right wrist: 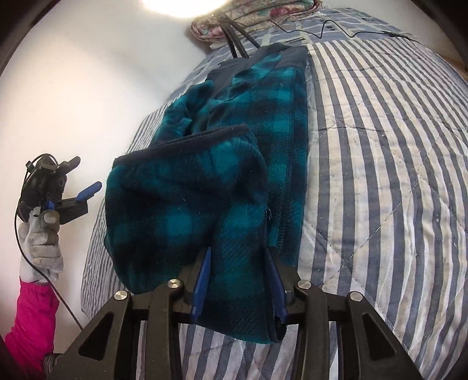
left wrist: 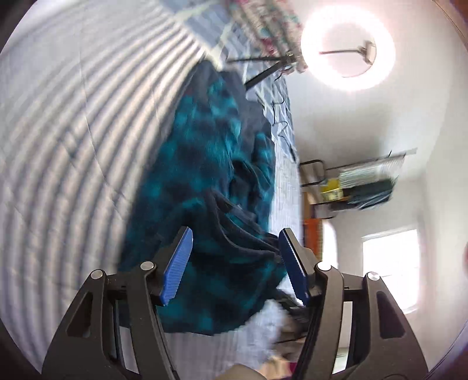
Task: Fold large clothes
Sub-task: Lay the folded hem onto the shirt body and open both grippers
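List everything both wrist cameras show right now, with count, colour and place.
Teal-and-navy plaid fleece garment: one, partly folded, on the bed, near end between the right gripper's pads.
Striped quilted bedspread: one, blue and white, under the garment.
Floral folded bedding: one pile, pink and green, far end of the bed.
Black cable: one, far end.
Round ceiling lamp: one, lit.
Left gripper: black, blue pads, open, empty, raised off the bed.
Right gripper: closed on the garment.
Grey-gloved hand: one, pink sleeve, holding the left gripper.

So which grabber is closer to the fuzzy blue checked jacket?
Right. The right gripper has a fold of the jacket between its blue pads. The left gripper is open, held up off to the side, away from it.
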{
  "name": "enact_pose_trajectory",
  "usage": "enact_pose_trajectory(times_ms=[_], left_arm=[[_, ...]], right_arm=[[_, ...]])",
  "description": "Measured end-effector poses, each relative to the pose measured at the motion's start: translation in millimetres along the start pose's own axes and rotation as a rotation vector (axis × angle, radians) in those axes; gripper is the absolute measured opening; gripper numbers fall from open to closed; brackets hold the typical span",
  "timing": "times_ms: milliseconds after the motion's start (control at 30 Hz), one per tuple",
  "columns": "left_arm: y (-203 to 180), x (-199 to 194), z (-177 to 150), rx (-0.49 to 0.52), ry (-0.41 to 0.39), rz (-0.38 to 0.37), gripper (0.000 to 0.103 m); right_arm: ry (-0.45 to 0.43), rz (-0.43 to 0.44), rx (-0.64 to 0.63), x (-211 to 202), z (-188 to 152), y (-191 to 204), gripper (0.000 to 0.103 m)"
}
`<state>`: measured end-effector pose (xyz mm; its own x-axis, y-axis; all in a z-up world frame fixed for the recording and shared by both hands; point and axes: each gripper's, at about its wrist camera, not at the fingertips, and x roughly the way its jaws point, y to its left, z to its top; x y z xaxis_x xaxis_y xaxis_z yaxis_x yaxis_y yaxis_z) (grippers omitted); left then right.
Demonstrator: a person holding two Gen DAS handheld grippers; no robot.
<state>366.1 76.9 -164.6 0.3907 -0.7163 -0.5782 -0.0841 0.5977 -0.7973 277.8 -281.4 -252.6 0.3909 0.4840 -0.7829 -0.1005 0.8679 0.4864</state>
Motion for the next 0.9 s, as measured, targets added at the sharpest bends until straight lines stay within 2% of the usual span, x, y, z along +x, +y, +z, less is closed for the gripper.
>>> enact_pose_trajectory(times_ms=[133, 200, 233, 300, 333, 367, 433, 467, 500, 533, 567, 633, 700, 767, 833, 867, 900], left_arm=[[-20.3, -0.9, -19.1, 0.225, -0.025, 0.149, 0.063], [-31.0, 11.2, -31.0, 0.325, -0.008, 0.210, 0.062], [-37.1, 19.5, -36.7, 0.374, 0.004, 0.235, 0.058], [-42.6, 35.5, -44.9, 0.435, 0.020, 0.284, 0.056], [-44.2, 44.5, -46.4, 0.450, 0.024, 0.311, 0.056], [-44.0, 52.6, -46.1, 0.454, 0.029, 0.329, 0.056], [-43.9, 69.2, -43.3, 0.455, 0.031, 0.372, 0.056], [-42.9, 78.1, -40.3, 0.451, 0.024, 0.410, 0.053], [-39.7, 86.1, -35.9, 0.428, 0.018, 0.443, 0.050], [-35.6, 91.8, -31.1, 0.398, 0.015, 0.460, 0.049], [-29.4, 98.4, -25.7, 0.361, 0.009, 0.483, 0.048], [-16.1, 113.5, -18.7, 0.332, -0.006, 0.542, 0.046], [-12.3, 117.8, -19.4, 0.357, -0.023, 0.549, 0.046], [-13.7, 115.1, -21.0, 0.371, -0.027, 0.545, 0.046], [-18.2, 104.4, -23.2, 0.385, -0.030, 0.531, 0.046], [-21.6, 97.0, -24.9, 0.386, -0.043, 0.525, 0.046], [-26.2, 87.8, -28.5, 0.393, -0.064, 0.520, 0.046]], right_arm=[[-0.057, 0.011, 0.008, -12.8, -1.3, -5.6, 0.046], [-0.078, -0.014, -0.015, -13.2, 1.8, 0.3, 0.048], [-0.088, -0.032, -0.031, -13.1, 4.2, 1.9, 0.051], [-0.101, -0.061, -0.059, -9.7, 8.9, 9.1, 0.074], [-0.112, -0.085, -0.075, -7.8, 11.6, 11.8, 0.075], [-0.114, -0.100, -0.086, -4.8, 14.5, 13.9, 0.073], [-0.079, -0.097, -0.090, 6.8, 20.7, 18.5, 0.039], [-0.049, -0.105, -0.090, 12.4, 22.5, 20.9, 0.020], [-0.053, -0.133, -0.103, 12.2, 23.8, 25.2, 0.017], [-0.072, -0.157, -0.141, 9.2, 24.5, 31.8, 0.009], [-0.094, -0.181, -0.175, 5.9, 25.4, 36.4, 0.007], [-0.114, -0.237, -0.165, 6.9, 26.9, 30.8, 0.006], [-0.071, -0.280, -0.106, 16.4, 28.4, 15.3, 0.005], [-0.057, -0.281, -0.114, 15.9, 27.2, 15.6, 0.006], [-0.053, -0.273, -0.136, 7.7, 27.5, 20.8, 0.010], [-0.070, -0.279, -0.141, 0.0, 27.2, 23.8, 0.022], [-0.106, -0.294, -0.156, -9.6, 26.6, 28.8, 0.028]])
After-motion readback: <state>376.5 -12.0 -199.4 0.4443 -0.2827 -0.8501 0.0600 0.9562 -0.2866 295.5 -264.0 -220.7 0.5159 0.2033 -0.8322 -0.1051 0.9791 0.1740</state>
